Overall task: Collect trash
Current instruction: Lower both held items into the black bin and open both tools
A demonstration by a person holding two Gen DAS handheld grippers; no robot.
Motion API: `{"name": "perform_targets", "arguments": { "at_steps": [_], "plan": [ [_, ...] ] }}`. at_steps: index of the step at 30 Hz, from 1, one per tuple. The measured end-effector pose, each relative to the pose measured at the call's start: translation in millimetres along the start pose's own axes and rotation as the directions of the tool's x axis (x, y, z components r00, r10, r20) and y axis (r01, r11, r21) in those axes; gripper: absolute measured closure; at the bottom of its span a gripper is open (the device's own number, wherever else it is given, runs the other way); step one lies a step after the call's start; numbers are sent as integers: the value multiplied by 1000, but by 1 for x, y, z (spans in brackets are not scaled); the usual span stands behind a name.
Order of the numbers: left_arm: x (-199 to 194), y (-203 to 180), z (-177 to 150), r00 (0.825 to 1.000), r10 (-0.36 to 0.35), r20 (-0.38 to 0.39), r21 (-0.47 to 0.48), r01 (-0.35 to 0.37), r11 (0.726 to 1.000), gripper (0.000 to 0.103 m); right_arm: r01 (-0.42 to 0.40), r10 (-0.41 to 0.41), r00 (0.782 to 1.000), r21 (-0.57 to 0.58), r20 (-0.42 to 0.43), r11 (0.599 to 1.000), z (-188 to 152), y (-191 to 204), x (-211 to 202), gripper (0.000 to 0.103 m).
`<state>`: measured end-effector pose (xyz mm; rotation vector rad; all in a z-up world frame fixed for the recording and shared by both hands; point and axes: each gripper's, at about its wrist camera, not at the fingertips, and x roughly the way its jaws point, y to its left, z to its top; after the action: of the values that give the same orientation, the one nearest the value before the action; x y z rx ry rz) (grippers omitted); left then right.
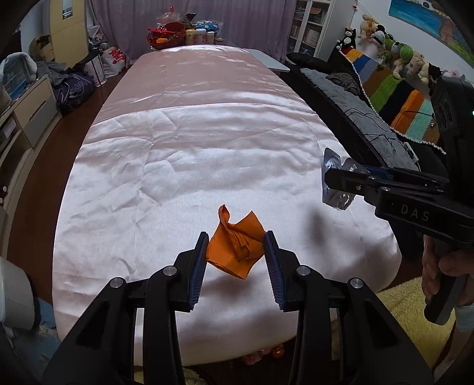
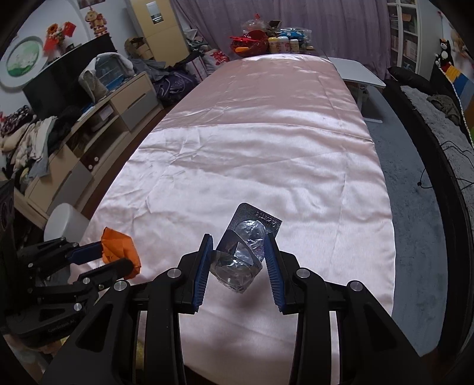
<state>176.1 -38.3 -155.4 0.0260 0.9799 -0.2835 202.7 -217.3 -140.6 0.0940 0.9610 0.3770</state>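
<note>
A crumpled orange paper (image 1: 235,245) is gripped between the blue pads of the left gripper (image 1: 237,260) and held clear above the near end of a long table draped in a pale pink satin cloth (image 1: 192,148); its shadow is cast on the cloth just beneath. To its right, a crushed silver blister pack (image 2: 244,251) is clamped in the right gripper (image 2: 238,260), likewise lifted off the cloth, with one flat foil corner sticking out past the fingertips. The two grippers are seen side by side, near each other but apart, each angled downward over the table's near edge. Part of the person's hand (image 1: 444,272) is visible on the right gripper's handle. At the far end of the table, a red basket (image 1: 164,37) and several small bottles (image 1: 200,35) are grouped before a lilac curtain (image 1: 237,20). A dark sofa with a striped crocheted blanket (image 1: 397,94) is seen along the right side, soft toys lined on its back.
</note>
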Motion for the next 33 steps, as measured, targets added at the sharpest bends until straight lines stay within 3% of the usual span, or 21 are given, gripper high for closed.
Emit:
{"name": "perform_targets", "arguments": {
  "at_steps": [8, 18, 24, 33],
  "plan": [
    [-36, -12, -55, 999, -30, 21, -2, 30, 1000, 67, -37, 38, 999, -19, 9, 999, -61, 21, -38, 66],
    [-52, -26, -121, 998, -56, 2, -8, 56, 998, 67, -50, 50, 999, -38, -8, 998, -128, 43, -60, 66],
    [-40, -28, -154, 996, -62, -59, -20, 60, 998, 66, -65, 66, 995, 9, -77, 998, -170, 40, -47, 66],
    [3, -34, -190, 980, -104, -171, -53, 97, 994, 66, -44, 56, 981, 70, -186, 997, -210, 33, -11, 66]
  ]
}}
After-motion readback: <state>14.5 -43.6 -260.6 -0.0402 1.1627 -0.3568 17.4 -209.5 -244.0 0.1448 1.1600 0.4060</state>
